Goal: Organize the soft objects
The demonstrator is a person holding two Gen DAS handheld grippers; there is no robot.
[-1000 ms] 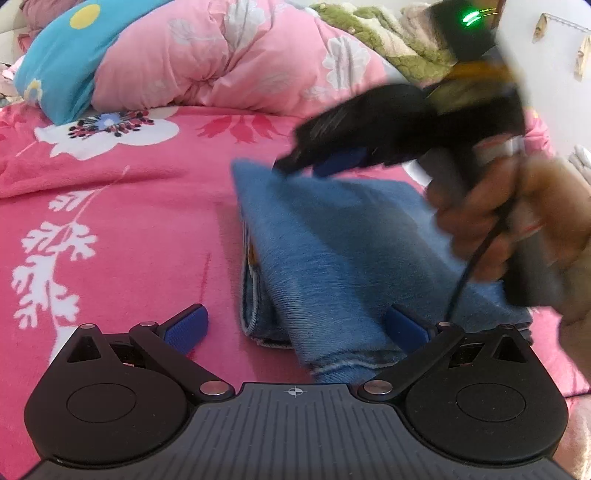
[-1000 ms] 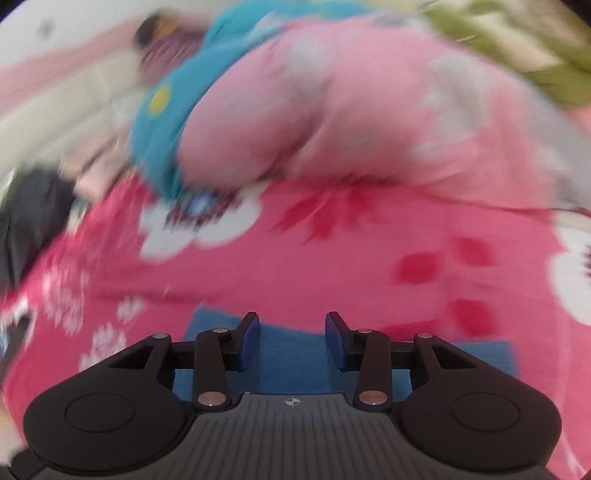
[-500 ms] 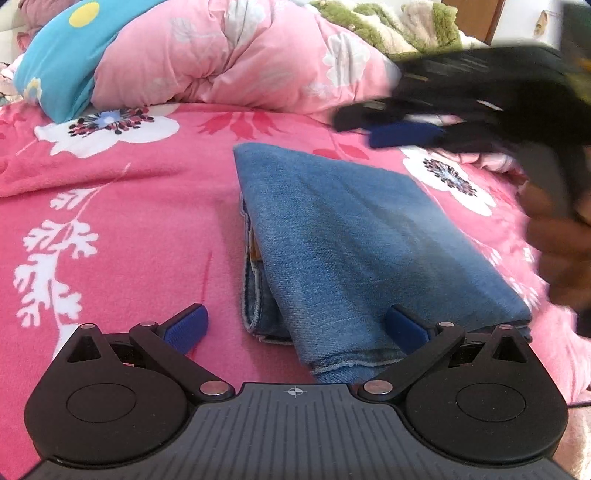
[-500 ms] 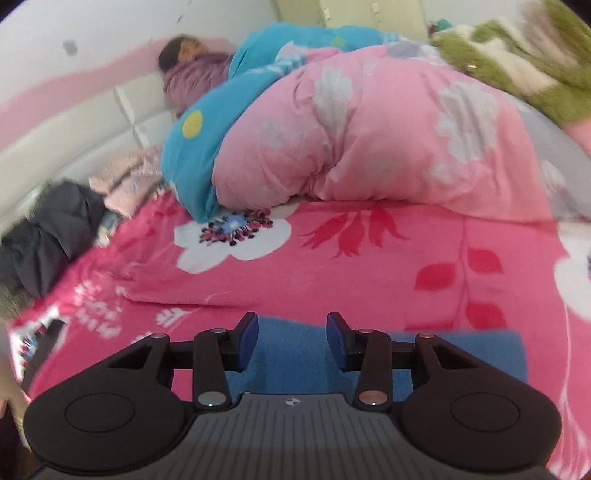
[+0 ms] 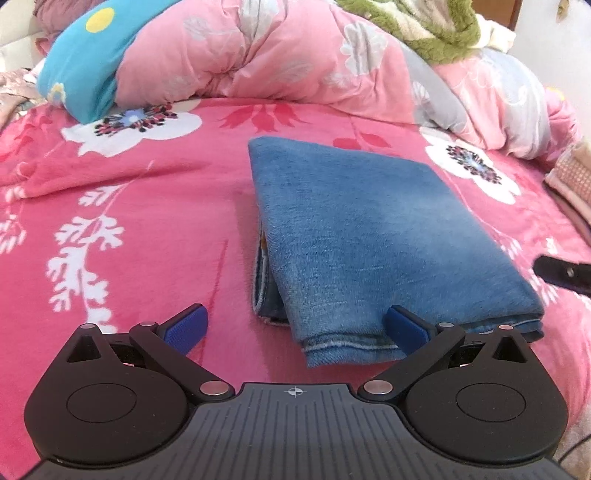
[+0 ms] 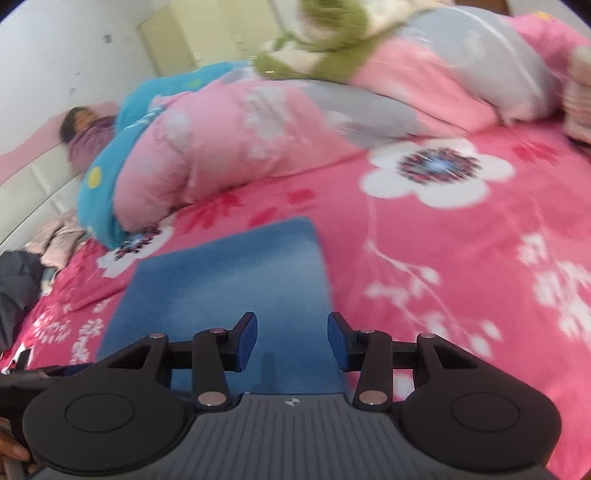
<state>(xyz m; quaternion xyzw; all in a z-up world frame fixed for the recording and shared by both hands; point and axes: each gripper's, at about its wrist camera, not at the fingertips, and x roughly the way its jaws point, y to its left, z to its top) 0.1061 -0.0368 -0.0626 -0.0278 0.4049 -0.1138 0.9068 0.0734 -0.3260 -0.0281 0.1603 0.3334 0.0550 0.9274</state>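
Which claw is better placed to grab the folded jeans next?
Left. The left claw is open wide with the near hem of the folded jeans between its pads; the right claw hovers above them, narrower.

Black linkage arms, blue ribbed pads (image 5: 186, 326), silver pivot screws, grey ridged body

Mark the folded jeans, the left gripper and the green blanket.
folded jeans (image 5: 373, 229), left wrist view, middle of the top denim face.
left gripper (image 5: 295, 326), left wrist view, midway between its open blue fingertips.
green blanket (image 5: 428, 29), left wrist view, fuzzy green patch atop the quilts.
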